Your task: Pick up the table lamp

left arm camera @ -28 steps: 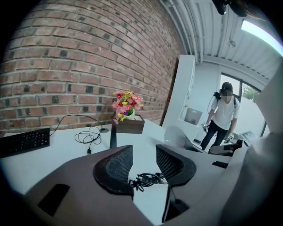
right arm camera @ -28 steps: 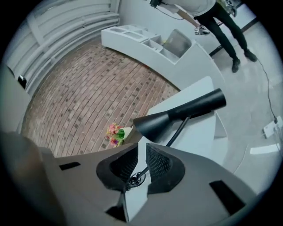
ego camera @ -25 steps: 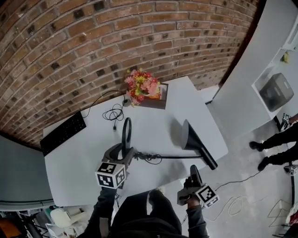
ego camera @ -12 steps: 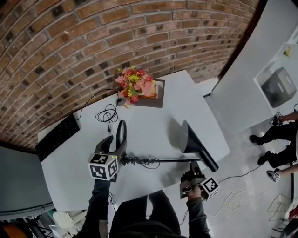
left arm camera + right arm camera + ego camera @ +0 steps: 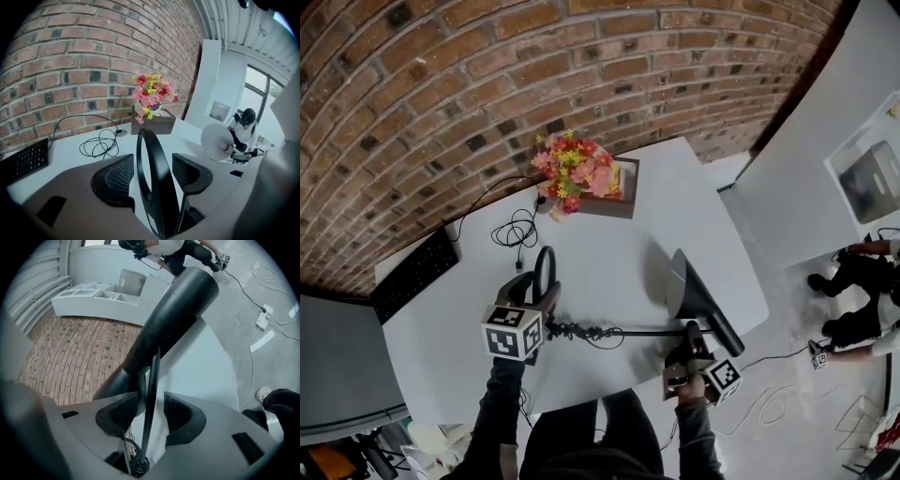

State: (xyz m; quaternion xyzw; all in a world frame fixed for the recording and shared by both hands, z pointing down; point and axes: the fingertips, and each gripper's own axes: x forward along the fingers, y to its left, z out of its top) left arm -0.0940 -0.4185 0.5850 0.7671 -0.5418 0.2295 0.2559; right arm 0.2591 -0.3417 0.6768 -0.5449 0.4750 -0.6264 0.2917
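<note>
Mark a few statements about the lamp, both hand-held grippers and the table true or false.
1. The lamp's ring base stands between the left hand-held gripper's open jaws. True.
2. The right hand-held gripper is shut on the lamp's shade. False: its jaws are open around the lamp's thin stem.
3. The flowers stand at the table's far edge. True.
4. The keyboard lies at the table's right end in the head view. False: it lies at the left end.

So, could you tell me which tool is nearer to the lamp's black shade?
Right. The right tool straddles the thin stem just short of the shade; the left tool straddles the ring base at the stem's far end.
</note>
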